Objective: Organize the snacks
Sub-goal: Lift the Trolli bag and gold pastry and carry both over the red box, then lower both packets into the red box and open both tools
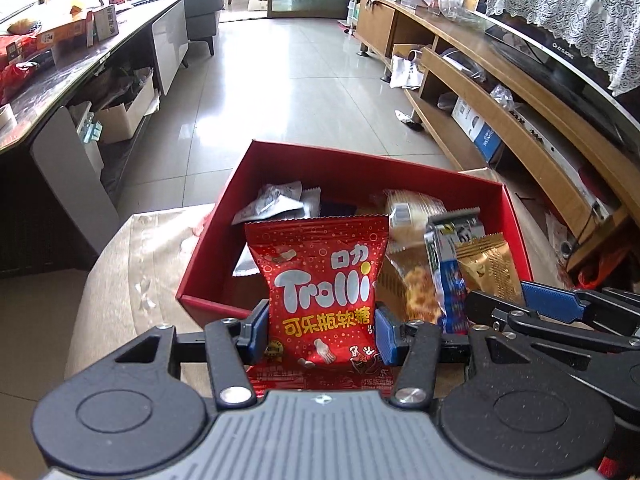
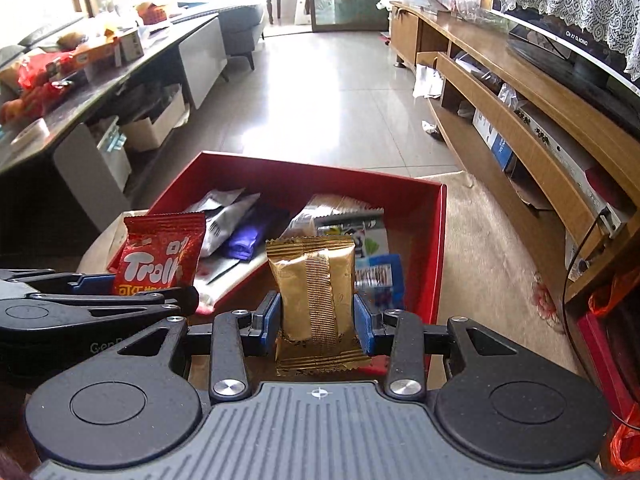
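Around you is a long tiled room: a dark table (image 1: 60, 76) crowded with boxes on one side, a wooden TV cabinet (image 1: 500, 92) on the other. In front of you a beige cushioned seat (image 1: 132, 264) carries the open red box (image 1: 256, 176), which holds a jumble of snacks: silver sachets (image 2: 224, 216), a purple packet (image 2: 248, 236), a clear pack of pale biscuits (image 1: 412, 208) and a blue-and-white wrapper (image 2: 380, 276).

Your left gripper (image 1: 320, 326) has its blue pads pressed against both sides of the red Trolli gummy bag (image 1: 324, 280), which stands upright over the near edge of the box. Your right gripper (image 2: 318, 316) is clamped the same way on the gold wrapped snack (image 2: 316, 284), upright with its crimped seam facing the camera, also above the box's near part. The two grippers sit just beside each other, Trolli bag to the left of the gold one.
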Action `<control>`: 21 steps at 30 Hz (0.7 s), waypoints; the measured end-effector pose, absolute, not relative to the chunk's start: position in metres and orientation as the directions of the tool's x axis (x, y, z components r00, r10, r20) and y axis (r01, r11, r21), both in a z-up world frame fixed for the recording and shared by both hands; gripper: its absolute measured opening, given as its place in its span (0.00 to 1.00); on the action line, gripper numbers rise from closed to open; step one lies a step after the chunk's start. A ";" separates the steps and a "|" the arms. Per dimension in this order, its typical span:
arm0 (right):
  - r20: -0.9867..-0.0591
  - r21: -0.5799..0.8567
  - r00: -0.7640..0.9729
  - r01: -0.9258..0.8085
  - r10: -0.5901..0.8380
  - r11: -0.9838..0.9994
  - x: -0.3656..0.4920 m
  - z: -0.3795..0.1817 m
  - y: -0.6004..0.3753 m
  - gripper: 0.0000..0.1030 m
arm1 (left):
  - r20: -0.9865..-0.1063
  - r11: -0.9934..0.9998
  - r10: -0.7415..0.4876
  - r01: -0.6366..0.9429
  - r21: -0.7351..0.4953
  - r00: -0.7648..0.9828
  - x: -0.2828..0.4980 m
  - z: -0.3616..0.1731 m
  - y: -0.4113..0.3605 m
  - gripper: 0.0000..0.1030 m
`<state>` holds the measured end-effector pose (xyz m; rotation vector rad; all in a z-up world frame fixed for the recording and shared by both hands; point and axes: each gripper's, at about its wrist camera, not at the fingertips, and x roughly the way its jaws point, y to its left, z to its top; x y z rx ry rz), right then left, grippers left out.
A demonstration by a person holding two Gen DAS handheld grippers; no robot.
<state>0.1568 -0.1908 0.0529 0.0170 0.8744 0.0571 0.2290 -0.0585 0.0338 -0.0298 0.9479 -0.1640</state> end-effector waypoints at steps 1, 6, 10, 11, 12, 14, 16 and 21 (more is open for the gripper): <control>-0.767 0.038 0.639 -0.041 0.055 0.998 0.160 0.052 -0.191 0.45 | -0.806 0.988 -0.150 0.126 -0.095 0.572 0.232 0.033 -0.060 0.46; -0.771 0.039 0.635 -0.029 0.048 0.999 0.175 0.050 -0.195 0.45 | -0.807 0.988 -0.144 0.122 -0.090 0.573 0.247 0.030 -0.065 0.46; -0.773 0.038 0.633 -0.021 0.043 0.999 0.186 0.046 -0.197 0.45 | -0.808 0.990 -0.132 0.116 -0.079 0.574 0.260 0.025 -0.069 0.46; -0.775 0.037 0.630 -0.020 0.041 0.999 0.189 0.044 -0.197 0.45 | -0.811 0.991 -0.127 0.114 -0.076 0.571 0.263 0.023 -0.069 0.46; -0.778 0.035 0.627 -0.020 0.040 0.999 0.193 0.041 -0.197 0.45 | -0.815 0.991 -0.122 0.109 -0.072 0.567 0.266 0.020 -0.070 0.46; -0.783 0.032 0.621 -0.020 0.038 0.999 0.197 0.037 -0.196 0.45 | -0.818 0.992 -0.113 0.104 -0.065 0.564 0.270 0.016 -0.070 0.46; -0.785 0.036 0.618 -0.021 0.042 0.999 0.200 0.033 -0.196 0.45 | -0.817 0.993 -0.105 0.101 -0.058 0.566 0.274 0.013 -0.070 0.46; -0.785 0.030 0.619 -0.028 0.041 0.999 0.206 0.028 -0.194 0.45 | -0.821 0.994 -0.094 0.093 -0.049 0.563 0.281 0.008 -0.070 0.46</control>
